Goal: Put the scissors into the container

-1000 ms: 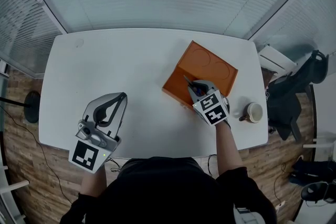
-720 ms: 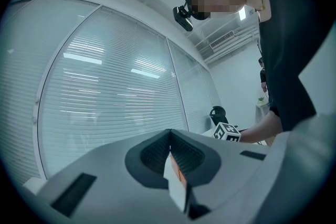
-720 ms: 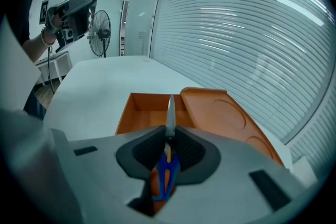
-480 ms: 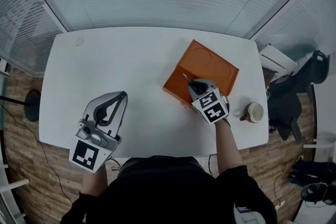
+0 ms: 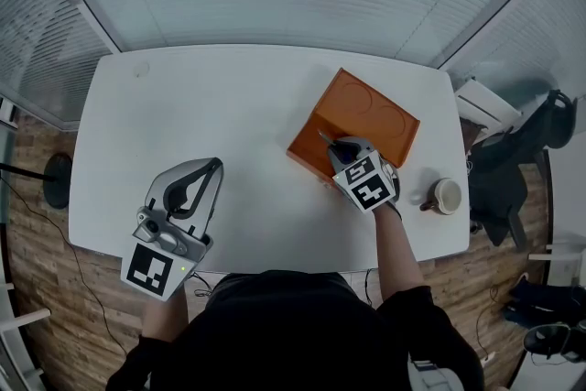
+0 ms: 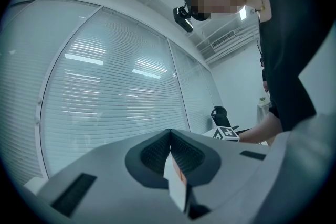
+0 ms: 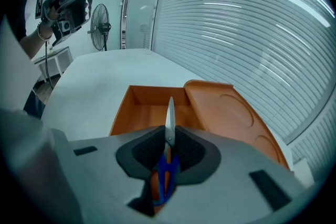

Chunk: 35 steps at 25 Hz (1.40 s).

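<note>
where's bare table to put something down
Free: the table at its back and left, and the middle strip between the left gripper and container. Crowded: the right end, with container, right gripper holding scissors, and mug.

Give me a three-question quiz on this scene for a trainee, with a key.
1. True or false: the scissors lie loose inside the orange container.
2. The scissors' blade tip is over: A the container's open tray; B the floor; C a chair.
3. Fill in: the left gripper has its fingers ___ (open or shut).
Key: 1 false, the right gripper is shut on them; 2 A; 3 shut.
</note>
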Each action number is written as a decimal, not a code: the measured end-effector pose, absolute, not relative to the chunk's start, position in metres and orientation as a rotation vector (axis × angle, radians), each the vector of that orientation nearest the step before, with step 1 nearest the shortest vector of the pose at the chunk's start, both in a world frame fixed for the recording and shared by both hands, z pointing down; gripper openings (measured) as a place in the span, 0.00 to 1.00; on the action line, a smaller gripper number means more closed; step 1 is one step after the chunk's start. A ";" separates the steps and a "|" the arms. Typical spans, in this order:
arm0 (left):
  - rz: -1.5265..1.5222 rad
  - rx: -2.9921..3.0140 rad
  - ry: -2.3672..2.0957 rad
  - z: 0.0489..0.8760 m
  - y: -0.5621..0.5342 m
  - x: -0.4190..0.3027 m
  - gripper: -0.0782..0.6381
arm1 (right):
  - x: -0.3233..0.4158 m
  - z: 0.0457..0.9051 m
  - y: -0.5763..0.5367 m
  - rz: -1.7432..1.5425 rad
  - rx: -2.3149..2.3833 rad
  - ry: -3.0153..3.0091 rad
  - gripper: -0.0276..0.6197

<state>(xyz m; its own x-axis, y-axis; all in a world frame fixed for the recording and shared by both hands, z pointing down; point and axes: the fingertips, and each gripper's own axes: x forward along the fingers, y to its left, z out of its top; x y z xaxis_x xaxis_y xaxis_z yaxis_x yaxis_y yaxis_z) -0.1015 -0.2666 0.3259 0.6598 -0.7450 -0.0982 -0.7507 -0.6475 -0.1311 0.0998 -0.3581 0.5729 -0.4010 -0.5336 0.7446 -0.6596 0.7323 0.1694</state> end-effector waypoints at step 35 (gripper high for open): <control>0.033 -2.695 1.256 0.326 -0.266 -0.108 0.13 | 0.099 0.594 -0.360 0.214 0.830 -2.039 0.14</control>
